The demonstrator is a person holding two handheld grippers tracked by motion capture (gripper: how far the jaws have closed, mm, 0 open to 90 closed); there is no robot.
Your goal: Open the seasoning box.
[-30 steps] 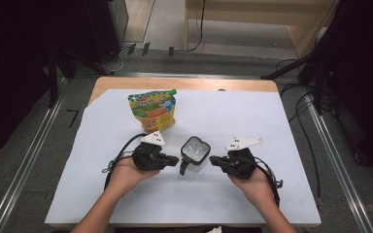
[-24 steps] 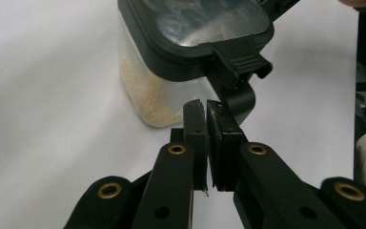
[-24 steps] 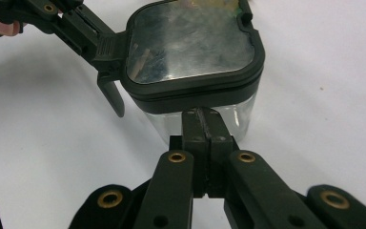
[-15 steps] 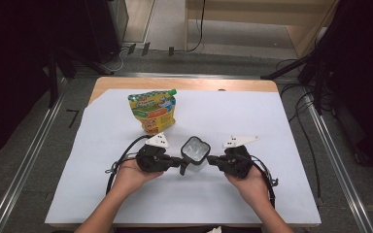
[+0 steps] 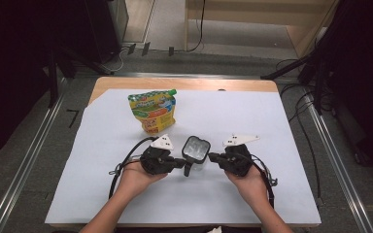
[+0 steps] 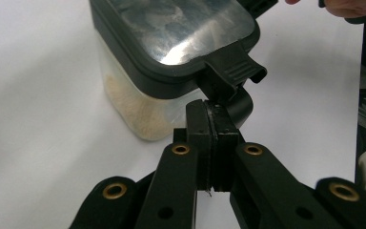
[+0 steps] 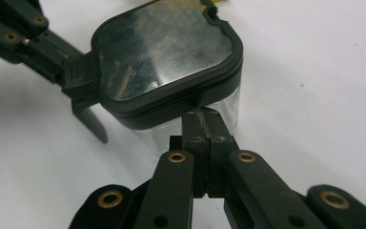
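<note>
Since a second ago the left gripper [image 5: 180, 164] has slid a little rightward, up to the box [image 5: 195, 150]; the right gripper [image 5: 213, 157] and the box have kept their places.

High view: one white sheet [image 5: 272, 126] covers one wooden table [image 5: 184, 83]. On it sit two things. One is a small clear box with rounded corners and a dark-rimmed, shiny lid, near the front middle. The other is one soft pouch [image 5: 152, 110], printed yellow, green and orange, standing upright behind the box and well apart from it. Two hands enter from the bottom, each holding one black gripper with a pale three-cornered plate on top and a trailing black cable. The box lies between the two grippers, which meet it from either side.

Left gripper view: the two black jaws are pressed flat together with nothing between them. Their tips sit just under one ribbed black latch [image 6: 233, 67] that sticks out from the lid's edge. The box wall is clear plastic; pale, grainy stuff [image 6: 133, 107] fills its lower part. The lid is glossy and reflects light.

Right gripper view: these two jaws are also closed on each other, empty, their tips against the box wall just beneath the lid's rim. The lid is a rounded square, mirror-like inside a matte black frame. The left gripper [image 7: 52, 45] meets the latch on the far side.
</note>
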